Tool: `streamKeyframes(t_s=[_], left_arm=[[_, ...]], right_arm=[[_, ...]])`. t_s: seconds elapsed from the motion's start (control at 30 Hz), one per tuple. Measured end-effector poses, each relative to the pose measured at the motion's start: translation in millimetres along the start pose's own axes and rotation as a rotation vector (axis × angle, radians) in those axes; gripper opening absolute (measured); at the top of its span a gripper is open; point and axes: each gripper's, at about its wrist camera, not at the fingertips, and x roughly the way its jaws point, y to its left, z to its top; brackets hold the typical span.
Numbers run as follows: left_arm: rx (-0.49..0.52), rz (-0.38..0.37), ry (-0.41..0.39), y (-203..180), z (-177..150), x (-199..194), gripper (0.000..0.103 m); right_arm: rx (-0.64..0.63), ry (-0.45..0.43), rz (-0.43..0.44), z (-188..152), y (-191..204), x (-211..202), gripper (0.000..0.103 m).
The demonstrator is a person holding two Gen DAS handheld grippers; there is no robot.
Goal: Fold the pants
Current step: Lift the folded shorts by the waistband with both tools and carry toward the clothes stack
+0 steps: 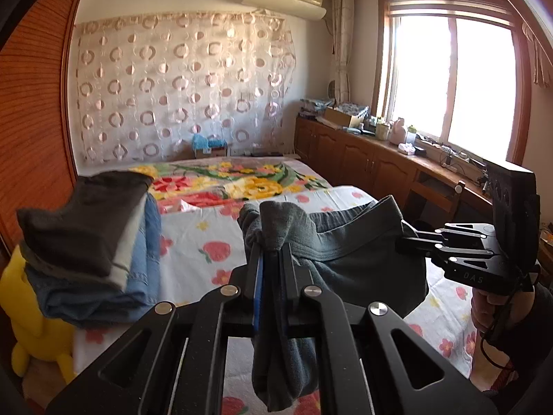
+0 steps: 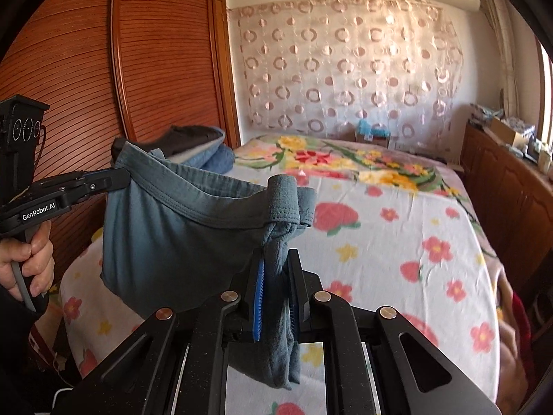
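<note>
Bedroom, pants held up over a flowered bed between two grippers.

The bed [image 2: 397, 242] wears a sheet of strawberries and flowers, with a wardrobe [image 2: 86, 69] on one side, low cabinets [image 1: 363, 162] under a bright window [image 1: 452, 76] on the other, and a circle-patterned curtain [image 1: 179, 86] on the far wall. A pile of folded clothes [image 1: 90, 242] sits at the bed's edge. The grey-blue pants [image 2: 172, 228] hang in the air, waistband stretched between the left gripper [image 1: 271, 252] and right gripper [image 2: 276, 259], each clamped on a bunched end.
</note>
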Motion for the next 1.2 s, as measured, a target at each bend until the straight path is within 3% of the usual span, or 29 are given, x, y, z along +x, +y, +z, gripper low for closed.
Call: streamKeyframes(t_s=[0.33,0.67,1.2], left_arm=[[0.010,0.043,-0.047,16,16,-10,0.009],[-0.021,0.078,-0.049,43,16,-2,0.009],[-0.038,0.150,-0.088,80,49,-4,0.009]], right_arm=[[-0.060,-0.052,0.015,20,7,6,0.012],[-0.114,-0.043,0.040,32,4,38,0.012],[-0.172,-0.083,0.090,85,-1,79,0.012]])
